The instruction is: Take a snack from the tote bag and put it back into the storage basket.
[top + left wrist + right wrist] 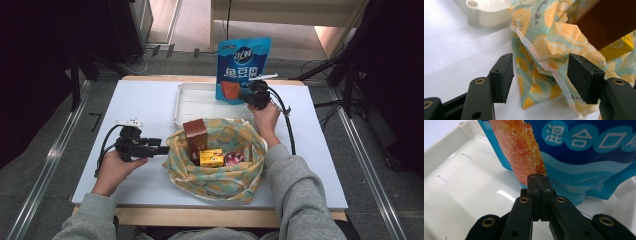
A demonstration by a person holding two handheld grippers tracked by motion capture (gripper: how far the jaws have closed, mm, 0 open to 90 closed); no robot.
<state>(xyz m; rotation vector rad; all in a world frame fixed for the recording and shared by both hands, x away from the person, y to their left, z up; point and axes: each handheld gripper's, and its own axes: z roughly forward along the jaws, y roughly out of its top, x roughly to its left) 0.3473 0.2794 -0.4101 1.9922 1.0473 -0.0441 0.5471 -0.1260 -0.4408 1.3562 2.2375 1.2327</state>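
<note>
White desk (145, 107). Right hand-held gripper (539, 178) clamped tight on blue pouch (584, 157) above white tray (469, 187); left hand-held gripper (540, 75) wide open, lemon-print cloth bag (541, 47) rim between jaws.

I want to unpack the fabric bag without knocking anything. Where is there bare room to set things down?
The white tray is bare left of the blue pouch, which the right claw holds upright there. The table is free left of the tray, behind the left claw. It is crowded inside the fabric bag: brown box, yellow carton, small red item.
</note>
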